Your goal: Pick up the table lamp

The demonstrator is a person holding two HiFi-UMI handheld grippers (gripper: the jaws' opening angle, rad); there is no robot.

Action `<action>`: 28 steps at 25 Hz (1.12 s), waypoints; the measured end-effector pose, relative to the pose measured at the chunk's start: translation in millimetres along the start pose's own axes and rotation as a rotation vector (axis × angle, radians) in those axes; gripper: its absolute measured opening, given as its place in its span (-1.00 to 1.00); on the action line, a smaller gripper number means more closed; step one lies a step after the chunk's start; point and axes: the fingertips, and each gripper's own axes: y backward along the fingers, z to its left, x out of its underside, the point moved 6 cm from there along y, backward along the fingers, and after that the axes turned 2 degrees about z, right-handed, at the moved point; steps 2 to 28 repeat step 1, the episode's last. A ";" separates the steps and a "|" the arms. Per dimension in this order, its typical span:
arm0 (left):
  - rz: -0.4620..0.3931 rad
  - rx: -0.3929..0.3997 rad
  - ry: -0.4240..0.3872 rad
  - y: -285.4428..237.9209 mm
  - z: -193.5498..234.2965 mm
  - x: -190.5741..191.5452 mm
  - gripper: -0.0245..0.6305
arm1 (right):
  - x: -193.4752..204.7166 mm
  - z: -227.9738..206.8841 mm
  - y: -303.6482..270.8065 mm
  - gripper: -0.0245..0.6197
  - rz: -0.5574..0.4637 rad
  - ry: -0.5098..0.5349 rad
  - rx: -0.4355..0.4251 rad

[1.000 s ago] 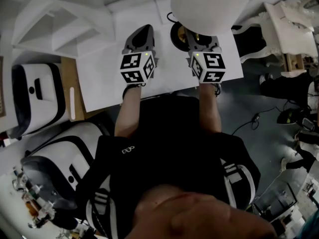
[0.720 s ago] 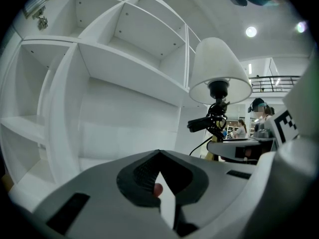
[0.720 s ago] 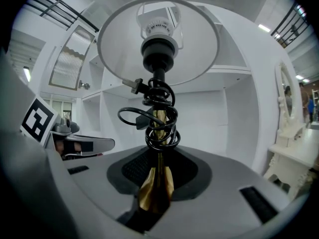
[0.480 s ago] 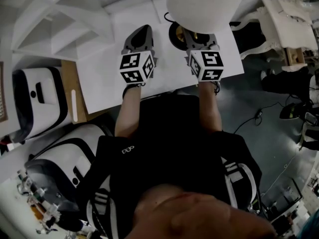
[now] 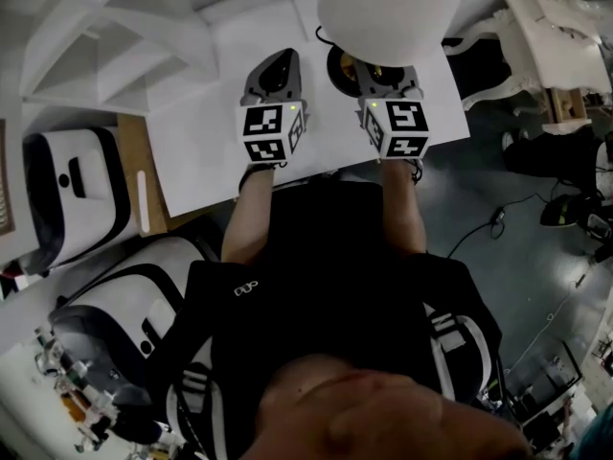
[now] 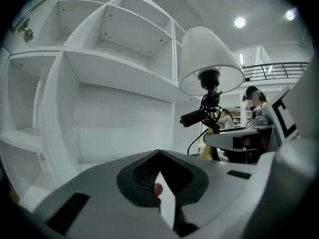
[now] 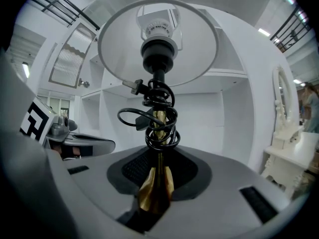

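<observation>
While the right gripper [image 7: 158, 176] clamps the table lamp [image 7: 158, 54], the left gripper [image 6: 159, 154] hovers closed.

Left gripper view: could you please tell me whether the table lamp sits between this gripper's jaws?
No; the left gripper has its jaws meeting at the tips with nothing between them, and the table lamp stands off to the right.

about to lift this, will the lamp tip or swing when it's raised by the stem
The lamp is probably top-heavy: the wide shade sits high above the thin brass stem, gripped low by the right gripper, so it may lean. The cord is coiled round the stem, so it likely won't swing.
</observation>
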 end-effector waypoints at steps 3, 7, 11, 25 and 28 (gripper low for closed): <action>0.003 0.000 -0.005 0.4 -0.7 0.8 -0.91 | 0.2 0.4 0.6 -0.58 -0.001 -0.002 -0.001; 0.003 0.000 -0.005 0.4 -0.7 0.8 -0.91 | 0.2 0.4 0.6 -0.58 -0.001 -0.002 -0.001; 0.003 0.000 -0.005 0.4 -0.7 0.8 -0.91 | 0.2 0.4 0.6 -0.58 -0.001 -0.002 -0.001; 0.003 0.000 -0.005 0.4 -0.7 0.8 -0.91 | 0.2 0.4 0.6 -0.58 -0.001 -0.002 -0.001; 0.003 0.000 -0.005 0.4 -0.7 0.8 -0.91 | 0.2 0.4 0.6 -0.58 -0.001 -0.002 -0.001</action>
